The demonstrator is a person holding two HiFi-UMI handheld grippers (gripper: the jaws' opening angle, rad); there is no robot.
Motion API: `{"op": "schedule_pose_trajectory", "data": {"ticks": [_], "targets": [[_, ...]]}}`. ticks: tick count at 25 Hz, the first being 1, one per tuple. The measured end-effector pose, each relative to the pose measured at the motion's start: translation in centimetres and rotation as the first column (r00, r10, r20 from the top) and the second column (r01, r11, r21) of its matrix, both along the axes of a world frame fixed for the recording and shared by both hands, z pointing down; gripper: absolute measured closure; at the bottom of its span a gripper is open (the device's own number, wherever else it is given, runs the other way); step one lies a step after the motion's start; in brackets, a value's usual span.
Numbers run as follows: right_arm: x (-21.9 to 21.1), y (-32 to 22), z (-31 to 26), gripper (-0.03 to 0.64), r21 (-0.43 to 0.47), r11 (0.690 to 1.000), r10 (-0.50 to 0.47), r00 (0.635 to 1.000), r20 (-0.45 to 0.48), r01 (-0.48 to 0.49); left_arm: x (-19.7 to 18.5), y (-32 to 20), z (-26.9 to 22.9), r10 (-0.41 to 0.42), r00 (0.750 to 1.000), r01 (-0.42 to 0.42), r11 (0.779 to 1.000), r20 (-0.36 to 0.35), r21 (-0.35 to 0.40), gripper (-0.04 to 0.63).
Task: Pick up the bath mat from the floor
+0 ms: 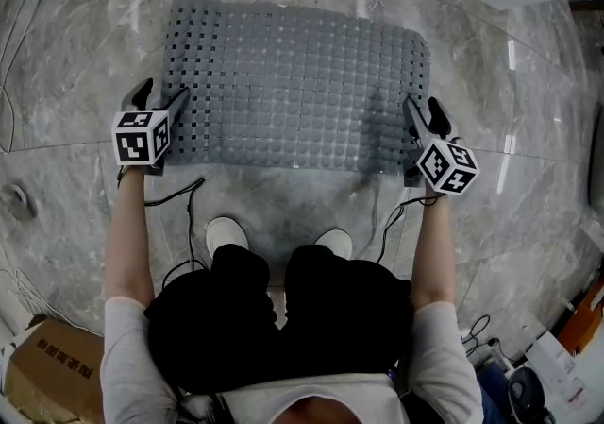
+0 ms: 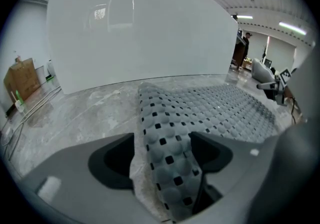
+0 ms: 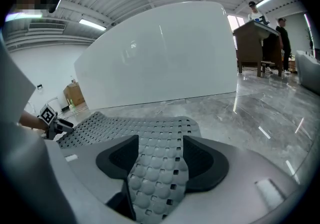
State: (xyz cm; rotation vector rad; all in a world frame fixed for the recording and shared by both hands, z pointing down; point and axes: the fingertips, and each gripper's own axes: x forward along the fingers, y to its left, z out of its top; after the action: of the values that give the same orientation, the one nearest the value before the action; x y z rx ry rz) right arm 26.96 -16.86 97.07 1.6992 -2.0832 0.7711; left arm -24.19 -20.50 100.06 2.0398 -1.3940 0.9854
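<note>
**Fingers (image 2: 111,160) wide at both near corners of the bath mat (image 1: 293,82)**

**State.** The bath mat lies spread on the floor (image 1: 528,224), just ahead of the person's shoes (image 1: 225,231). The left gripper (image 1: 160,92) is at the mat's near left corner and the right gripper (image 1: 422,107) at its near right corner. Both pairs of fingers stand wide apart. In each gripper view a strip of mat runs up between them. On the left it rises as a ridge with a clear gap on one side. No clamp is evident on either side.

**Hazards (judgement).**
1. Shallow bite. If the fingers close on the edge only, the soft, perforated mat will probably pull out under its own weight.
2. Unequal closure. Gripping one corner before the other would leave the mat skewed or dragging.
3. Floor adhesion. Such a mat may cling to polished stone, so peel it up rather than jerk it.
4. Cables (image 1: 190,214) trail beside the shoes and could snag.
</note>
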Motion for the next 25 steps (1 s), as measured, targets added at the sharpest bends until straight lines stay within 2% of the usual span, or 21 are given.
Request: {"op": "schedule_pose_trajectory", "data": {"ticks": [8,13,25], "targets": [[1.5,0.4,2.5,0.341,-0.069,0.997,0.038,0.999,-0.016,-0.039,0.0,-0.2,1.3,-0.013,1.000,0.013,1.000,-0.009,-0.025,0.238],[2.3,0.7,4.1,0.308,-0.115,0.991,0.058,0.998,-0.036,-0.061,-0.1,-0.2,1.9,-0.022,1.000,0.021,0.999,-0.020,-0.040,0.238],[3.9,1.4,7.1,0.285,-0.205,0.975,0.075,0.995,-0.058,-0.086,-0.1,-0.1,2.8,-0.042,0.998,0.040,0.997,-0.036,-0.071,0.239]]}}
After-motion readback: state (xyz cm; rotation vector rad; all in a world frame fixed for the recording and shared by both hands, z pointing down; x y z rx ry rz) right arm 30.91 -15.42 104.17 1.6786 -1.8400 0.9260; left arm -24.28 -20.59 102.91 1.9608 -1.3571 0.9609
